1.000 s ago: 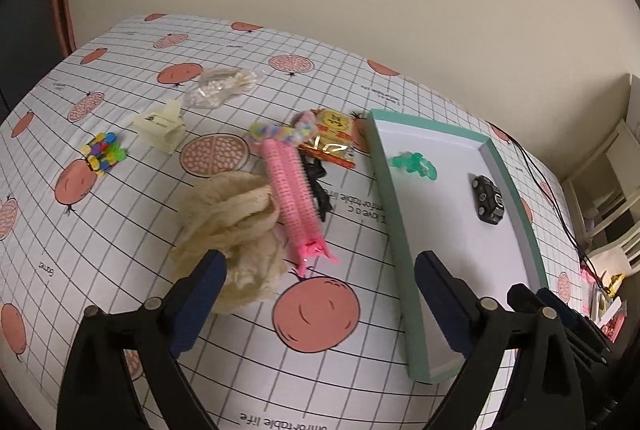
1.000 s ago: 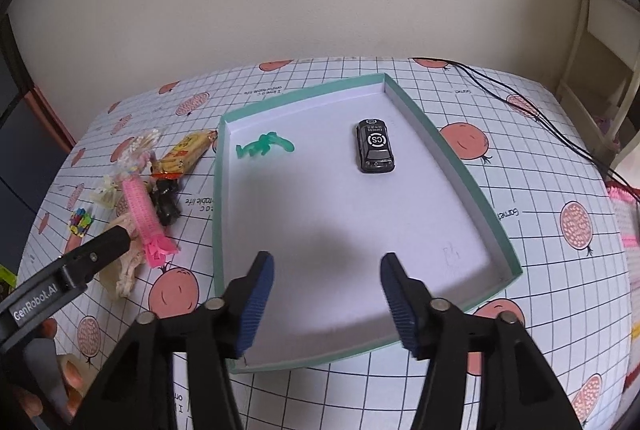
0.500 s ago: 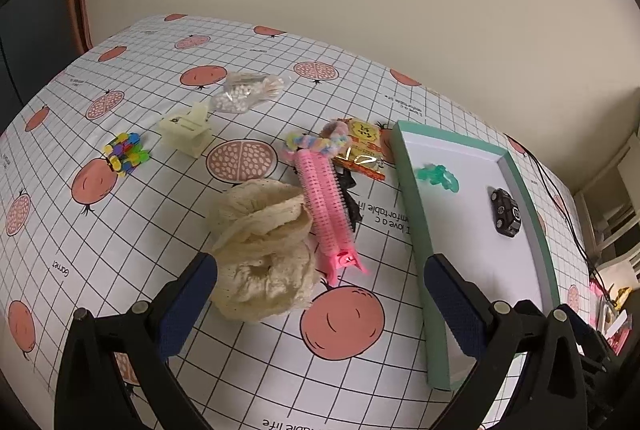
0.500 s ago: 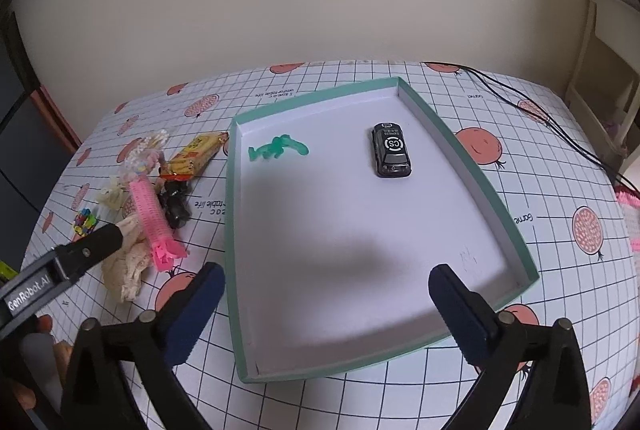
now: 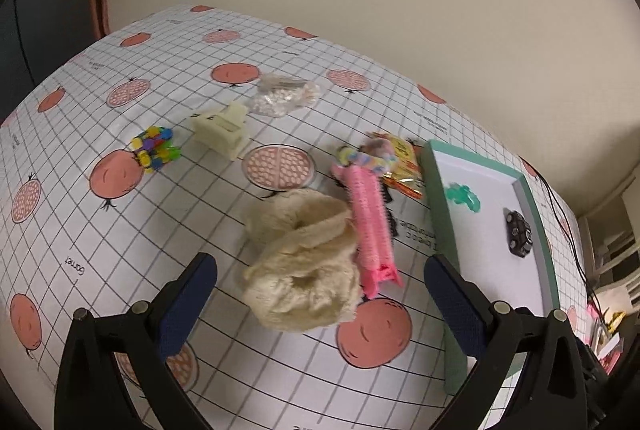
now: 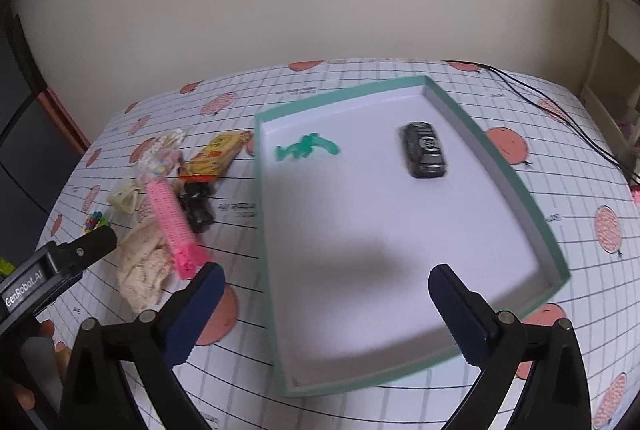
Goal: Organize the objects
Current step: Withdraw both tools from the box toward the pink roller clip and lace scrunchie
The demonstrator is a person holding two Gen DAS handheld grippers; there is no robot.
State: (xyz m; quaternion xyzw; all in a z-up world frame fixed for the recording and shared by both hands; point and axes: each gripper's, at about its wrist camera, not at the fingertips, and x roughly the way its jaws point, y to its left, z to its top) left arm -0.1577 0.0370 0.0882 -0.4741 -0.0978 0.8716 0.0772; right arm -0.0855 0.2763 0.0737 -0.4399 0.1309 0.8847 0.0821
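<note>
Right now the left gripper [image 5: 320, 282] hangs wide open, a cream crocheted cloth bundle [image 5: 304, 262] directly ahead between its fingers; the right gripper [image 6: 326, 294], equally spread, hovers over the shallow teal-rimmed white tray [image 6: 532, 206].

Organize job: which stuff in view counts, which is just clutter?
Job:
tray, already holding green toy and toy car
cream scrunchie
pink roller
snack packet
cream clip
bead bag
coloured beads
both open grippers: left, right

Lying about:
black cable
shelf
</note>
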